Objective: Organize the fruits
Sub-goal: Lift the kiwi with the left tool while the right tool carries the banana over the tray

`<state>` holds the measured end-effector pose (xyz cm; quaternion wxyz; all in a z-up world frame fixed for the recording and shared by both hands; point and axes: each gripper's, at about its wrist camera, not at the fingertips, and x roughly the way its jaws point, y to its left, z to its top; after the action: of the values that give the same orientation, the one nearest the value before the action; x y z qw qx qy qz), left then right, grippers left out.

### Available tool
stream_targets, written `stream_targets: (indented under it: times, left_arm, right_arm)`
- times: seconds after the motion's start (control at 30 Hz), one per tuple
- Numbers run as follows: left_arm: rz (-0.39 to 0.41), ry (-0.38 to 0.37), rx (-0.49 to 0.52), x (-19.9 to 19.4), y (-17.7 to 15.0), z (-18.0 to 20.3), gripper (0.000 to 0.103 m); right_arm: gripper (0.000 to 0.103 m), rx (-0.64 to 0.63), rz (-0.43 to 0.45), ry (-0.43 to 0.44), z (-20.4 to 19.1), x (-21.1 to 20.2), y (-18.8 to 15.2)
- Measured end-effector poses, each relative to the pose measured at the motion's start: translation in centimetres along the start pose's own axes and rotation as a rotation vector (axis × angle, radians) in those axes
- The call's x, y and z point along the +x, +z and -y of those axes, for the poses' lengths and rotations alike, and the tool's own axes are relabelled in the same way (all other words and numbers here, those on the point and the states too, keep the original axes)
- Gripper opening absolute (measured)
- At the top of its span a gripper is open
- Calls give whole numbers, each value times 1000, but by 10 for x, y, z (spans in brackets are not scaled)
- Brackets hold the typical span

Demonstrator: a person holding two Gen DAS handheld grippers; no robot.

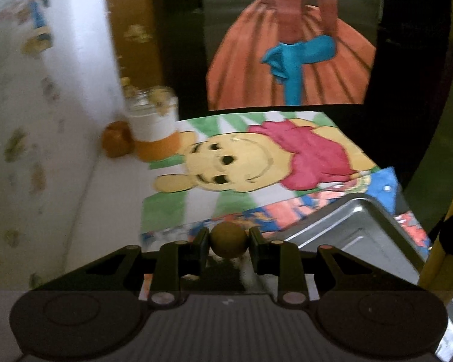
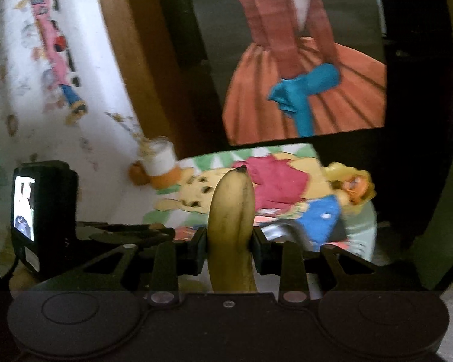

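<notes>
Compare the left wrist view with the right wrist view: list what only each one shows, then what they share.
Only the left wrist view: the left gripper shut on a small round brownish fruit, and a metal tray at lower right.

Only the right wrist view: the right gripper shut on a banana, a camera with a lit screen at left, and a blonde cartoon figure on the cloth.

Both: the cartoon bear cloth, the jar with an orange base, the brown round thing beside it, and the picture of an orange dress.

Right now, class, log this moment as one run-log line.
left gripper: shut on small round brownish fruit | right gripper: shut on yellow banana | shiny metal tray: below
</notes>
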<state>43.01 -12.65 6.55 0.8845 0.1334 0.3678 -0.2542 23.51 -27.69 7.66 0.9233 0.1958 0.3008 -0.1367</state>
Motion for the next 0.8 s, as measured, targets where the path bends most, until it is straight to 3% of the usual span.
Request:
stream_targets:
  times: [0.23,0.4,0.8]
  left_arm:
    - [-19,-85,55,21,6,44,31]
    - [-47,-126,89,36,2,63,31]
    - [-111,-153,89,61,-4,60,31]
  right_arm:
    - [33,2,-51,-74,29,2,-5]
    - [33,23,-138,-102,39,18,-10]
    - [33,45,-232,-72,45,57,-12]
